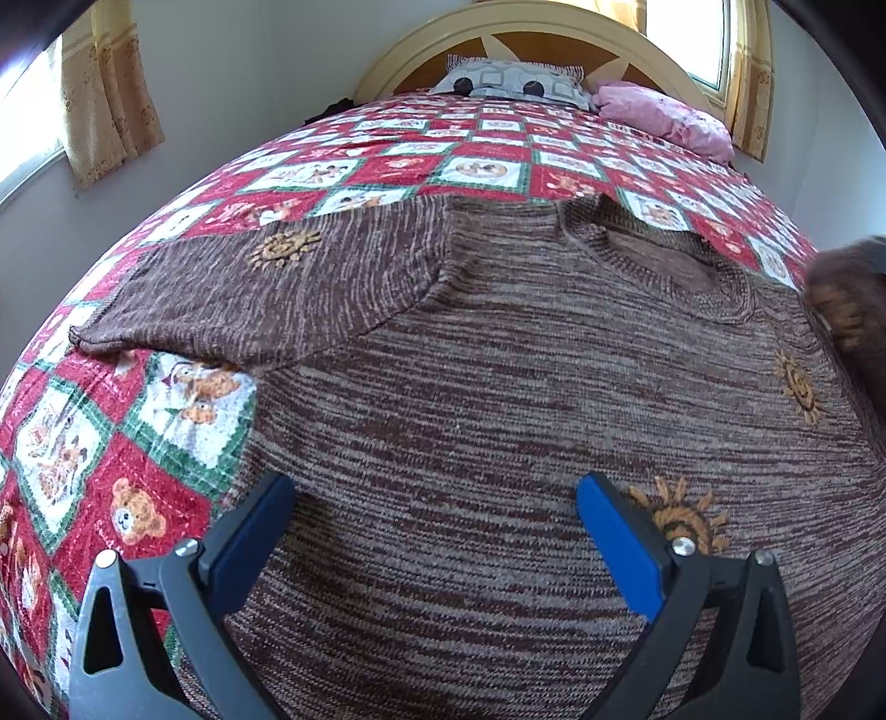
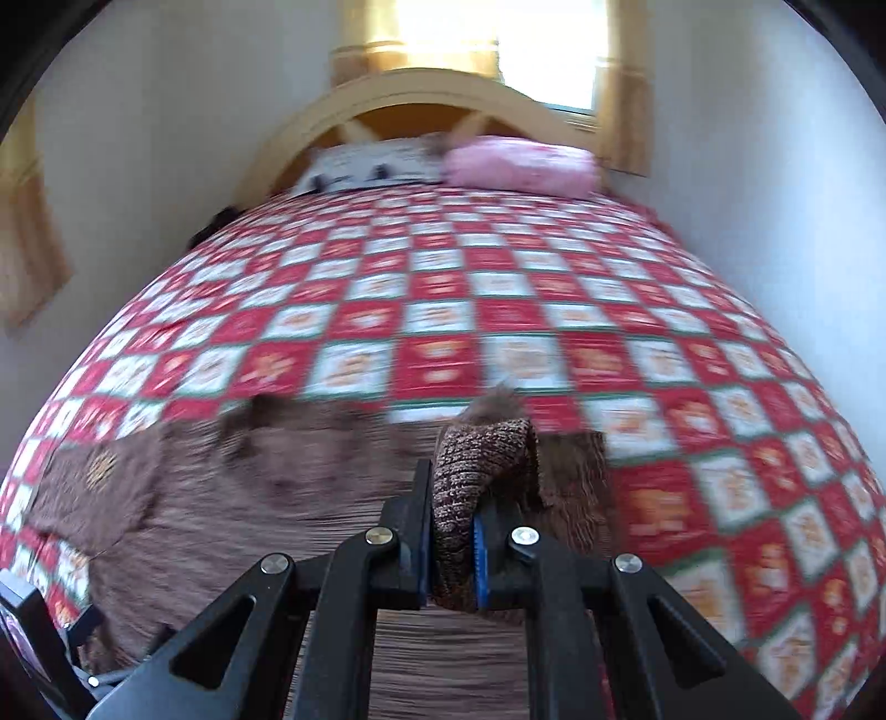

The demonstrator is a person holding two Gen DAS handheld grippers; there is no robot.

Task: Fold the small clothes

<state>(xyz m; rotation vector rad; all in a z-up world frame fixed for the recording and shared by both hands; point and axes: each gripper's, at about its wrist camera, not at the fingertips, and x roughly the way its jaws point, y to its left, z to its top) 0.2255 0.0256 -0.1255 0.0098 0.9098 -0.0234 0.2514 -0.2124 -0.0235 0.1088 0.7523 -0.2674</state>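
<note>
Your left gripper (image 1: 434, 531) hangs spread wide over the lower body of the sweater (image 1: 498, 399), both blue pads clear of the knit and gripping nothing. Your right gripper (image 2: 451, 548) is clamped tight on a bunched fold of the sweater (image 2: 482, 459), which rises between the pads; that view is smeared with blur, so finer detail there is hard to read.

Biggest thing first: the bed with its red, white and green teddy-bear quilt (image 1: 470, 166) fills both views. You have open quilt from 10 o'clock round to 2 o'clock beyond the sweater, and more at 3 o'clock in the right wrist view (image 2: 720, 443). White walls close in on both sides, and the arched headboard (image 1: 531, 27) shuts off the far end at 12 o'clock.

The sweater lies flat on the near part of the quilt. Its long axis runs from you toward 1 o'clock, with the neck opening (image 1: 659, 266) pointing away at the far end. One sleeve (image 1: 249, 288) stretches out flat toward 9 o'clock, its cuff edge resting on the quilt.

Two pillows sit at the headboard: a patterned white one (image 1: 509, 83) at 12 o'clock, a pink one (image 1: 664, 116) just beside it at 1 o'clock. Small sun motifs (image 1: 282, 246) dot the knit.
</note>
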